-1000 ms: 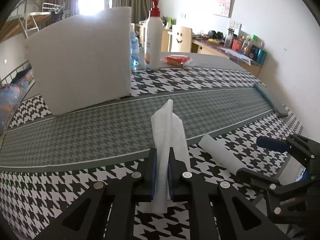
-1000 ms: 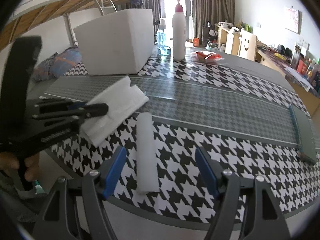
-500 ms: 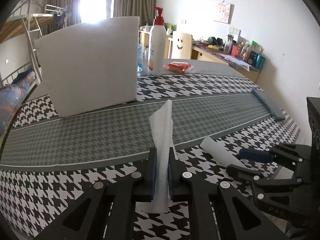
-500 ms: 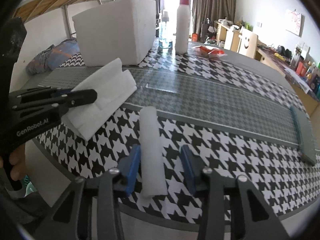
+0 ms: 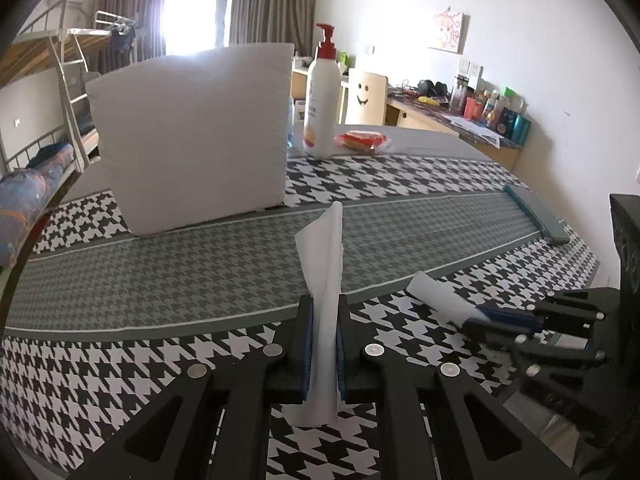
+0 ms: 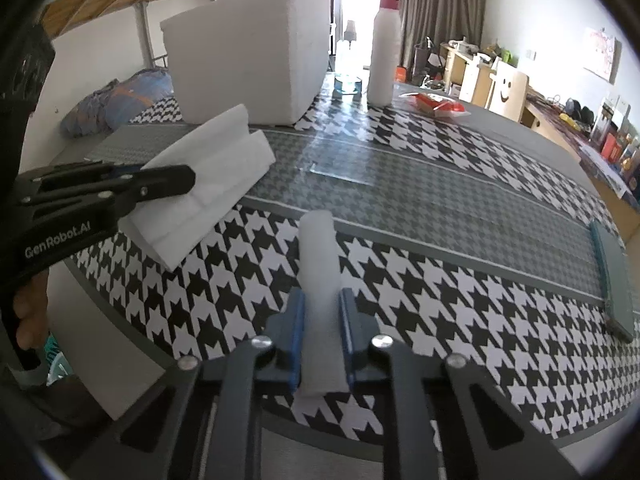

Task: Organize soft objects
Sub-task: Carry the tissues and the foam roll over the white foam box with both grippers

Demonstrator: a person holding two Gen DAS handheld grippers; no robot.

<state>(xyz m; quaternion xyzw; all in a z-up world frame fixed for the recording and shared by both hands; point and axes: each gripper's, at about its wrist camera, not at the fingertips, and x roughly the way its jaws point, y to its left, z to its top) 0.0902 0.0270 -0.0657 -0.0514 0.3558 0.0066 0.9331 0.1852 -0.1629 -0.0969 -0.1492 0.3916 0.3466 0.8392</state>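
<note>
My left gripper (image 5: 322, 340) is shut on a folded white foam sheet (image 5: 326, 280) and holds it edge-up over the houndstooth table. The sheet shows flat in the right wrist view (image 6: 212, 184), held by the left gripper (image 6: 180, 182). My right gripper (image 6: 320, 336) is shut on the near end of a rolled white foam piece (image 6: 318, 248) that lies on the table. The roll (image 5: 436, 298) and the right gripper (image 5: 480, 318) also show at the right of the left wrist view.
A large white foam box (image 5: 196, 132) stands at the back of the table, with a white pump bottle (image 5: 320, 104) and a red packet (image 5: 360, 140) beside it. A grey bar (image 6: 612, 272) lies at the right. The table's front edge (image 6: 120, 304) is close.
My right gripper moved forward around the roll and closed on it. My left gripper kept its hold on the folded sheet and shifted slightly.
</note>
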